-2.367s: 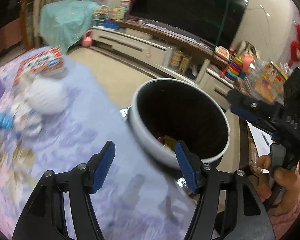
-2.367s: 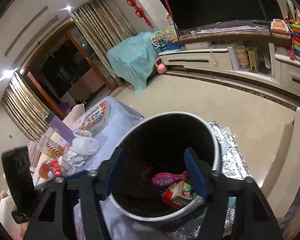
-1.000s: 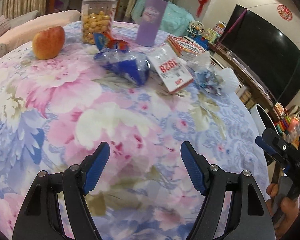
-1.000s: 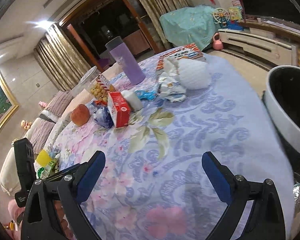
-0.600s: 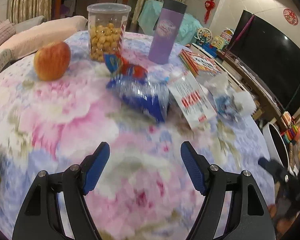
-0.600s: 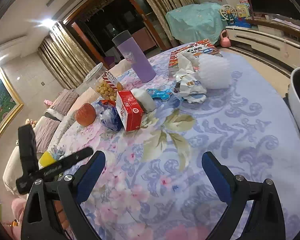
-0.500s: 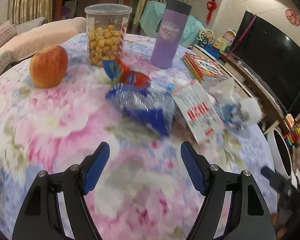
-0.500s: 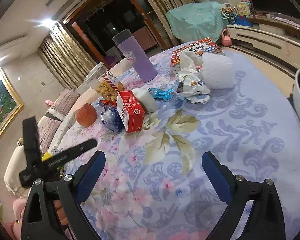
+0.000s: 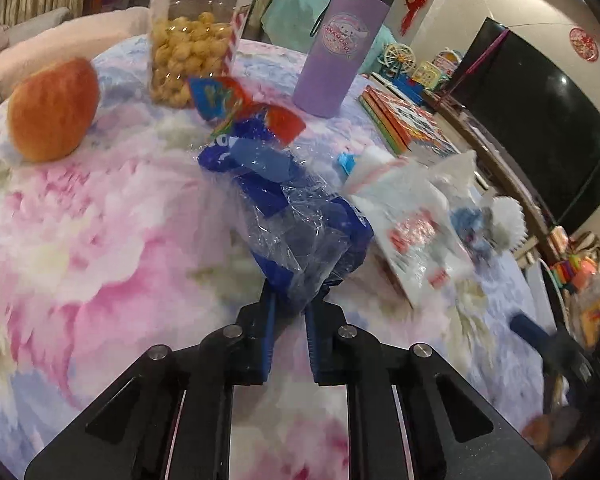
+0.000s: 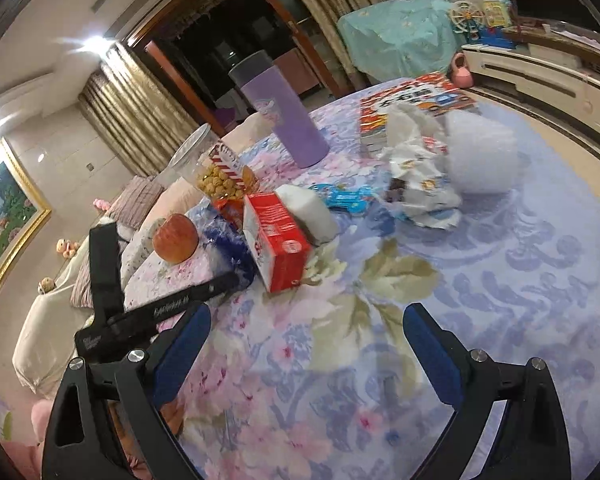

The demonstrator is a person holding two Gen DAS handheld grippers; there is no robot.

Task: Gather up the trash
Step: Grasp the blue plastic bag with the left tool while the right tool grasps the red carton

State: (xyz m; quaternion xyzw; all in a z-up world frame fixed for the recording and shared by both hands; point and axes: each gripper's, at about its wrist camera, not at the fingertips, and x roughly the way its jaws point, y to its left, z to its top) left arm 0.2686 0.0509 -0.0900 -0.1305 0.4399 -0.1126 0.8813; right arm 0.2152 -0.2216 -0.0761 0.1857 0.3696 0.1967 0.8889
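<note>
Wrapper [image 9: 300, 236] pinched by the closing left gripper [image 9: 290, 300].
It lies on the table [image 9: 100, 240], beside the red carton [image 10: 276, 236]; the right gripper [image 10: 304, 344] hangs wide open, empty.

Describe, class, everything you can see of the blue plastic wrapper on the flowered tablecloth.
The blue plastic wrapper is a crinkled bag of clear, shiny film printed dark blue, with a red and blue patch at its far end. It lies lengthwise on the flowered tablecloth, between the apple and the red and white carton. The left gripper is closing on its near end, film bunched between the blue pads.
</note>
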